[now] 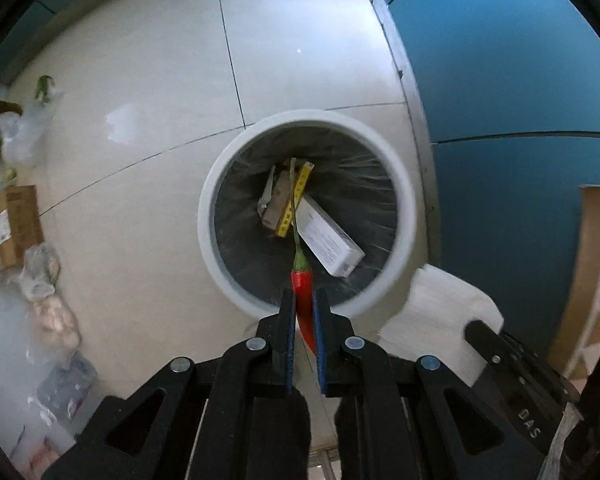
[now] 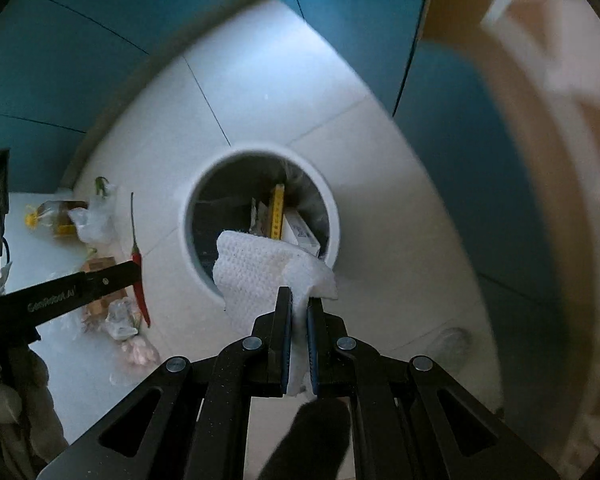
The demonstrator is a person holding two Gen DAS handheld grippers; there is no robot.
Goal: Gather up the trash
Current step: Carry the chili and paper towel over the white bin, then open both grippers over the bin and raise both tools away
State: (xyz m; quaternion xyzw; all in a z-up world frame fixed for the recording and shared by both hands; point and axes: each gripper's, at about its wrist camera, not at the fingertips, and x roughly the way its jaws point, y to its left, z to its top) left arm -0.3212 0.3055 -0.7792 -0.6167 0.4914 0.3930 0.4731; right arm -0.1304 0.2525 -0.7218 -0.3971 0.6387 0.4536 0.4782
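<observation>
Your left claw [image 1: 304,300] is shut tight on a red chili [image 1: 303,284]. The chili hangs over the near rim of the white bin [image 1: 210,216], with its long green stem pointing over the hole. Your right claw [image 2: 299,300] is pinched on a white paper towel [image 2: 260,268]. The towel hangs in front of the bin's near rim in the right view, so it looks close to the hole too.

Some trash is already in the bin: a white box [image 1: 328,240], a yellow strip [image 1: 296,196] and a brown box [image 1: 278,204] lie at the bottom on the dark liner. So part of the job looks done. The chili and the towel are not dropped yet.

More things sit at the left, on a white counter or the floor; you cannot tell which. There is a cardboard box [image 1: 16,224], clear plastic bags [image 1: 24,128] and a bag of pale lumps [image 1: 56,320]. You cannot tell which of these are trash.

The bin's hole is wide and open, so both things should fit. The blue cabinet [image 1: 500,80] stands close on the right of the bin. The floor [image 1: 140,80] beyond the bin is bare. Your two claws are near each other, so mind they do not bump.
</observation>
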